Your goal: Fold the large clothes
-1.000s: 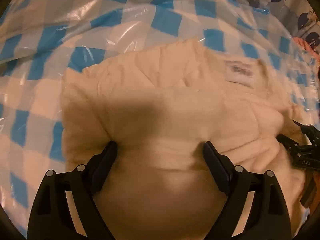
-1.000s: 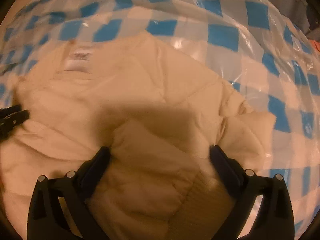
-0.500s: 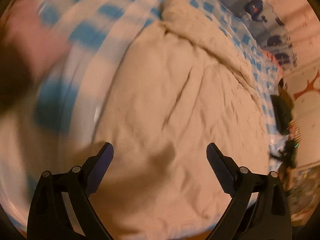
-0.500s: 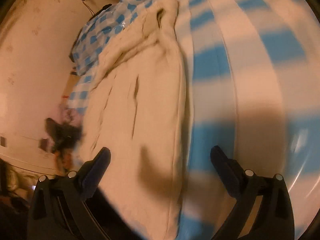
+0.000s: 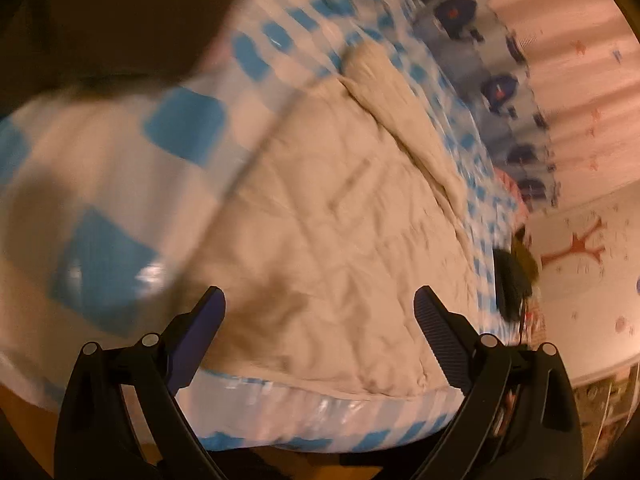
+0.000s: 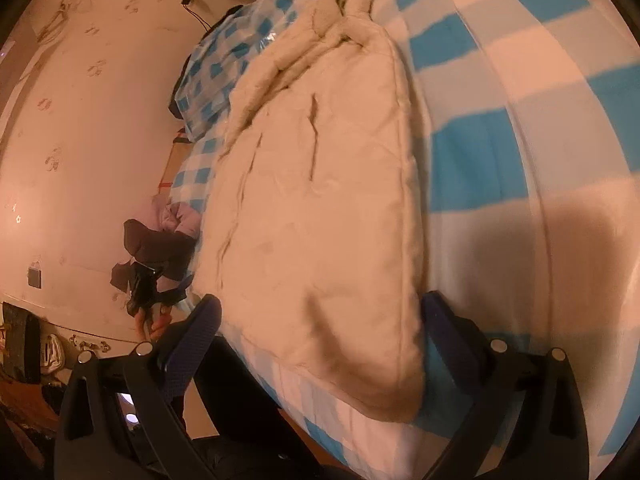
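1. Cream quilted jacket [image 5: 340, 232] lies flat on the bed, lengthwise, near hem close to the bed's front edge; collar or hood end bunched at the far end [image 6: 348, 4]. One garment only on the work area.
2. Change: a second ago both grippers sat low, jaws spread and pressed into the jacket with the neck label in view. Half a second ago both were already lifted and swung outward. Now both are pulled back past the bed edge, looking along the jacket from its near end.
3. Meaning (judgement): a press or smoothing step looks finished and the jacket was let go; it reads as a narrower long shape now, so a side fold is probably in. Next likely step is a fold along the length, from the near hem. Cannot confirm fold layers, blur is heavy in the left view.
4. Left gripper [image 5: 320, 312]: fingers spread wide, nothing between them, hovering over the near hem, not touching as far as visible.
5. Right gripper [image 6: 320, 316]: fingers spread wide, nothing gripped; the jacket's near right corner [image 6: 384, 396] sits between them in view, contact cannot be told.
6. Left gripper also shows small in the right view [image 6: 146, 284], held off the bed's left side.
7. Counts: two grippers, one jacket, one blue-and-white checked cover [image 6: 500, 128] with a glossy plastic look.
8. Around: one purple-ish clothes heap [image 6: 176, 220] at the bed's left side, wall with paw-print stickers [image 6: 96, 68], whale-print fabric [image 5: 496, 88] at the far end.
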A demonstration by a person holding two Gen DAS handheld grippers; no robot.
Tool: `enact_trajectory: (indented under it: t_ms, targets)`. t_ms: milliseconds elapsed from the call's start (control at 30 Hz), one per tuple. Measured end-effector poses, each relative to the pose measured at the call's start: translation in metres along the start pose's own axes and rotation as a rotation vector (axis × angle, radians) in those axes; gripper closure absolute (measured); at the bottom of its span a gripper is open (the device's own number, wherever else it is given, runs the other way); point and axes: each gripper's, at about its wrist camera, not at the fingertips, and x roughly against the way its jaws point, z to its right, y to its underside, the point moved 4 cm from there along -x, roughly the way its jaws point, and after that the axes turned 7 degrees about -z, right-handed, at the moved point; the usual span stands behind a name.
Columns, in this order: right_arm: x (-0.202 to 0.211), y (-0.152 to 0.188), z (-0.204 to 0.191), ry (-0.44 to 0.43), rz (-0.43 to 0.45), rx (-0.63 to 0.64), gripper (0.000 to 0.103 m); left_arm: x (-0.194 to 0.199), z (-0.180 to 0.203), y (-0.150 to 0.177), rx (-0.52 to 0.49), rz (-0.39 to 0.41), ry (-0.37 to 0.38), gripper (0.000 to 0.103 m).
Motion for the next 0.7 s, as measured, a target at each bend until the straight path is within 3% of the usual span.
enact_trajectory:
  t_ms: [167, 267, 367, 433, 567, 700]
  targets:
    - [-0.008, 0.005, -0.008, -0.102, -0.023, 0.017, 0.007, -0.013, -0.023, -0.001, 0.044, -0.072, -0.015, 0.012]
    - [-0.012, 0.001, -0.002, -0.063, -0.031, 0.001, 0.007, -0.022, -0.02, 0.003, 0.024, -0.105, 0.03, 0.012]
    - [-0.008, 0.002, 0.001, -0.028, -0.025, -0.002, 0.007, -0.019, -0.025, 0.004, 0.0, -0.085, -0.083, 0.012]
    - [-0.009, 0.003, 0.003, -0.027, -0.037, -0.003, 0.007, -0.019, -0.036, 0.002, 0.012, -0.091, -0.113, 0.012]
    - [-0.014, 0.004, 0.001, -0.086, -0.068, -0.009, 0.006, -0.029, -0.035, 0.004, 0.019, -0.127, -0.006, 0.011]
    - [-0.011, 0.005, -0.005, -0.169, -0.063, -0.002, 0.006, -0.013, -0.028, 0.009, 0.001, -0.059, 0.033, 0.011]
